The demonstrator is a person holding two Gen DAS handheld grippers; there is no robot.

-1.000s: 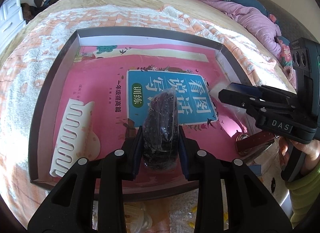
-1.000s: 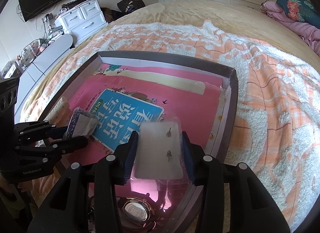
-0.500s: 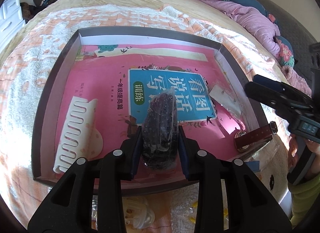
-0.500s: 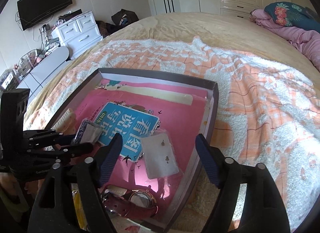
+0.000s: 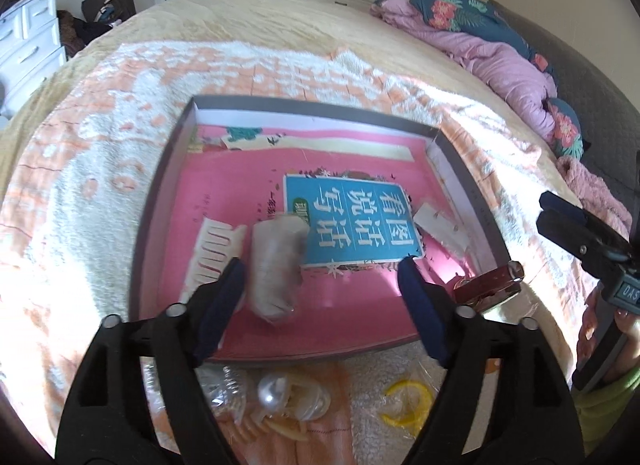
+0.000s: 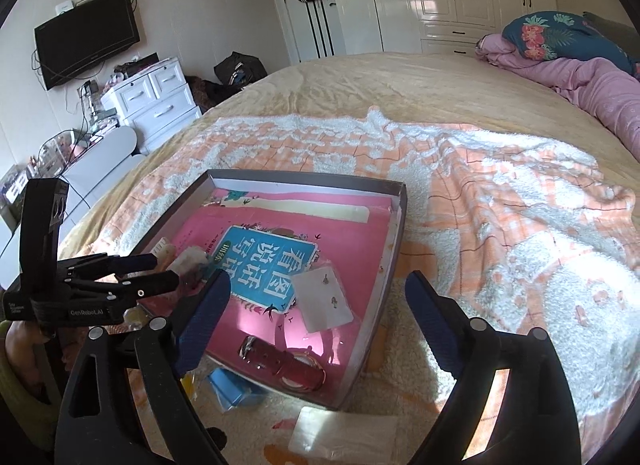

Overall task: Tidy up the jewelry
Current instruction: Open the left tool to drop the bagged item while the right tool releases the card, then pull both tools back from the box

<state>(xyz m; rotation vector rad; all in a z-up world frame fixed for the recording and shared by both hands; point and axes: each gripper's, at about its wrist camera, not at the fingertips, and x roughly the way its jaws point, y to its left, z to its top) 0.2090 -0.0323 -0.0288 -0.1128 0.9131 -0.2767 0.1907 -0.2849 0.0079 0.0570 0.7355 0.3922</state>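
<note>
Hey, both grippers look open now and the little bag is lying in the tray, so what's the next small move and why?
Probably lower the left gripper back toward the loose items on the blanket, such as the pearl piece just outside the tray. Its jaws stand wide open, and the bagged item lies in the tray, apparently released. The right gripper is open too, with the earring card in the tray.

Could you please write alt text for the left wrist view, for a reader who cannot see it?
The open left gripper hovers over a shallow tray on a bed, a small bagged jewelry packet lying free between its fingers. A white comb, earring card and red-strapped watch also lie inside.
</note>
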